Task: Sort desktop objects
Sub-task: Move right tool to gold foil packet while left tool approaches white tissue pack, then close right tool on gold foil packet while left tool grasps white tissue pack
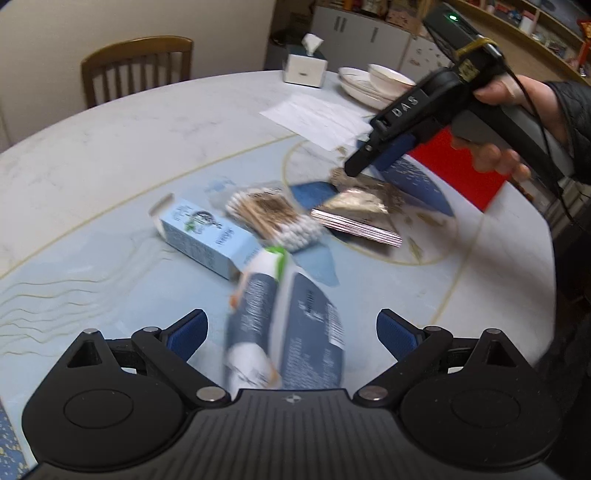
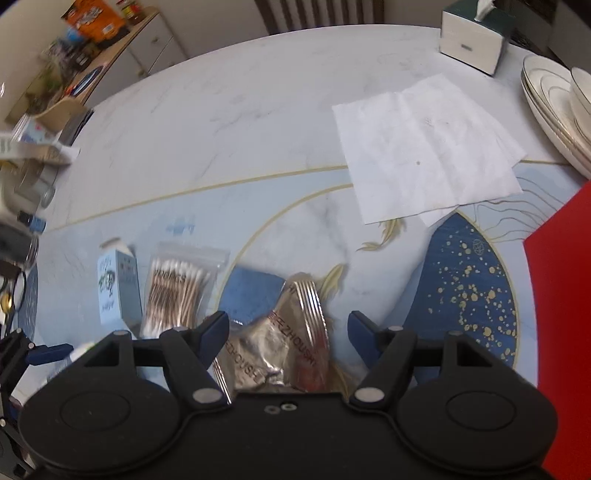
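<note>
In the left wrist view my left gripper [image 1: 291, 332] is open above a dark tube [image 1: 251, 325] and its dark box [image 1: 314, 332]. Beyond lie a light blue carton [image 1: 207, 236], a bag of cotton swabs [image 1: 273, 218] and a stack of foil packets [image 1: 362, 210]. The right gripper [image 1: 365, 162] hovers over the foil packets. In the right wrist view my right gripper [image 2: 288, 332] is open with the foil packets [image 2: 280, 350] between its jaws. The swab bag [image 2: 177, 284] and the carton [image 2: 118, 291] lie to the left.
White paper napkins [image 2: 424, 147], a tissue box [image 2: 476, 33] and stacked plates with a bowl [image 2: 554, 103] sit at the far side. A red sheet [image 2: 561, 314] lies at the right. A wooden chair [image 1: 136, 66] stands behind the table.
</note>
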Action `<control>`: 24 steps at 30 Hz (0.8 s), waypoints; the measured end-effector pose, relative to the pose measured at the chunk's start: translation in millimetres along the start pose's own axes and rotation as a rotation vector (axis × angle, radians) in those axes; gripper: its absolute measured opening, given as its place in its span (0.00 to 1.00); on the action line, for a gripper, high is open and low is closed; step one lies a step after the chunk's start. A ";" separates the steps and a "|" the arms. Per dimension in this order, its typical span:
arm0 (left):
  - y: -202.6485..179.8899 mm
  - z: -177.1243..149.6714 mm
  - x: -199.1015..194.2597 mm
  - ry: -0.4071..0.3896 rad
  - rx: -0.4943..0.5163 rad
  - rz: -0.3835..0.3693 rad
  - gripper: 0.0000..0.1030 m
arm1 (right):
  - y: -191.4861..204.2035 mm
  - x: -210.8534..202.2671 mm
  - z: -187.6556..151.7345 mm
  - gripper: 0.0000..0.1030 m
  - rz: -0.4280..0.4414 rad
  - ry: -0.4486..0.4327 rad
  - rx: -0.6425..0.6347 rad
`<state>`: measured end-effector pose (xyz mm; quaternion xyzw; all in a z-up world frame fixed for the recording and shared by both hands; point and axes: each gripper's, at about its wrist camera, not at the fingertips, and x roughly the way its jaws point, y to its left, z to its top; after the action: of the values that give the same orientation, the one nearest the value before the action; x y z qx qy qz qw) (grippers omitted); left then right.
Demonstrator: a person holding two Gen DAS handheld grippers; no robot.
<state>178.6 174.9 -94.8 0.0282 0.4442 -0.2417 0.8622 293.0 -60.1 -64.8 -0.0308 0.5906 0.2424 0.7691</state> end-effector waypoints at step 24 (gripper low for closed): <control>-0.2 -16.1 20.8 0.058 -0.097 0.101 0.72 | 51.8 29.1 -46.3 0.72 -0.114 -0.007 -0.388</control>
<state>176.6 170.9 -120.7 0.0158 0.4780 -0.1753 0.8605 235.8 -20.1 -93.2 -0.2109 0.5275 0.3079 0.7632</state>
